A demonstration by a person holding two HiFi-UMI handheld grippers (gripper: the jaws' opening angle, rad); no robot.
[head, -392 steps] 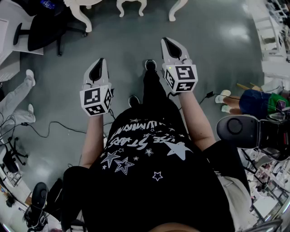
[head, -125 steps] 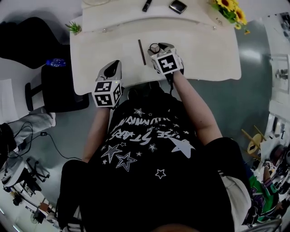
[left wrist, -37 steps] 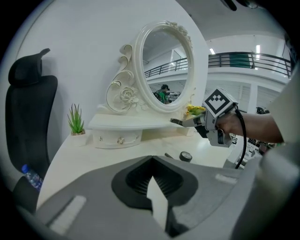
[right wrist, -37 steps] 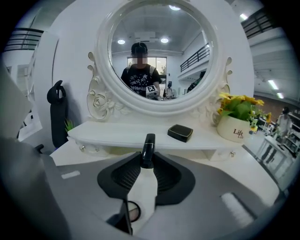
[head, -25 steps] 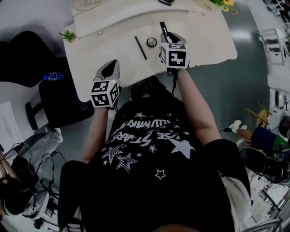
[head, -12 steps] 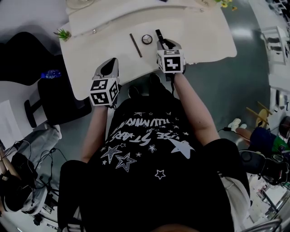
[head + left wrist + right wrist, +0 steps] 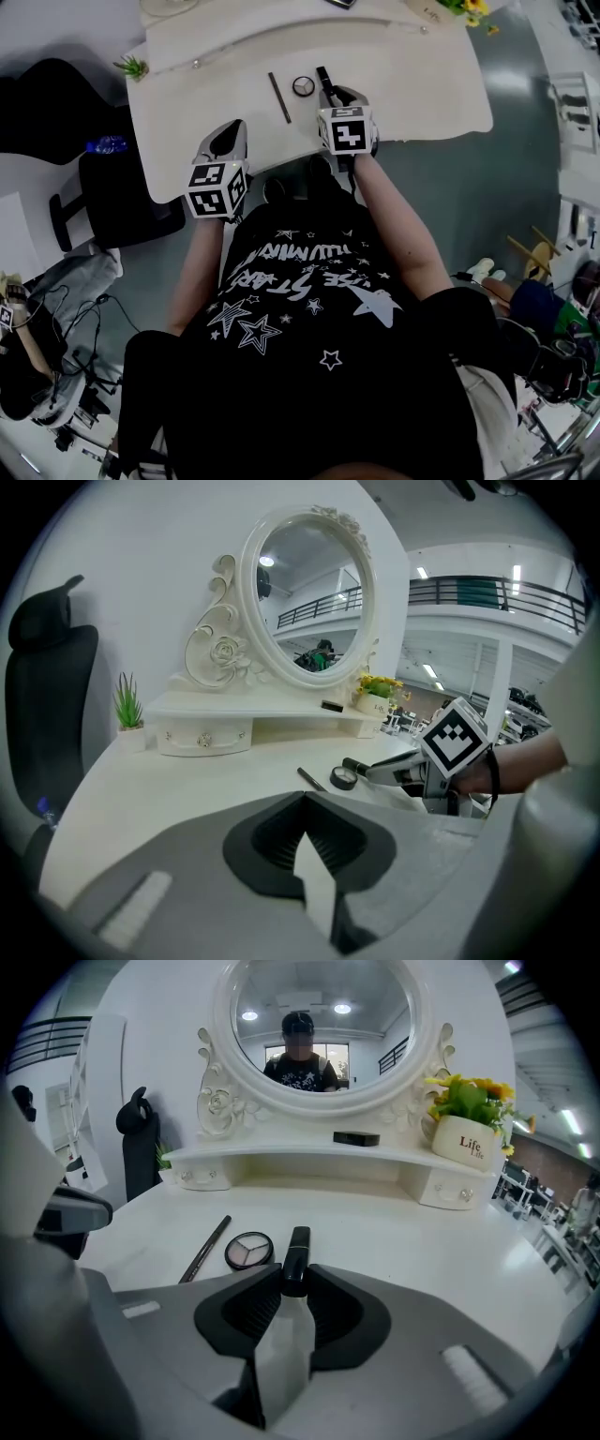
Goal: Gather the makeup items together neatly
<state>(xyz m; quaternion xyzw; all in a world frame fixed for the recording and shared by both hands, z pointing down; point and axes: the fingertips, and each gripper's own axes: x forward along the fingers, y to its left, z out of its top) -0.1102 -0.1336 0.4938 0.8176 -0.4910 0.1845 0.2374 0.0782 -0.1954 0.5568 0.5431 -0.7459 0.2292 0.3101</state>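
On the white dressing table (image 7: 422, 84) lie a thin dark pencil (image 7: 279, 97) and a round eyeshadow compact (image 7: 302, 86), side by side. Just right of the compact, my right gripper (image 7: 331, 92) is shut on the near end of a black tube (image 7: 323, 75). The right gripper view shows the tube (image 7: 297, 1252) pointing away from the right gripper (image 7: 294, 1281), with the compact (image 7: 249, 1250) and pencil (image 7: 206, 1248) to its left. My left gripper (image 7: 228, 141) hovers at the table's front edge, shut and holding nothing. In its own view the left gripper (image 7: 302, 803) is well short of the compact (image 7: 344, 780).
An oval mirror (image 7: 319, 1026) stands on a raised shelf (image 7: 309, 1162) at the back. The shelf carries a small black item (image 7: 356, 1138) and a pot of yellow flowers (image 7: 466, 1147). A small green plant (image 7: 127, 714) sits at the left. A black chair (image 7: 122, 202) stands left of the table.
My right gripper has drawn the black tube back toward the table's front, so it now lies alongside the compact. The left gripper has stayed where it was.
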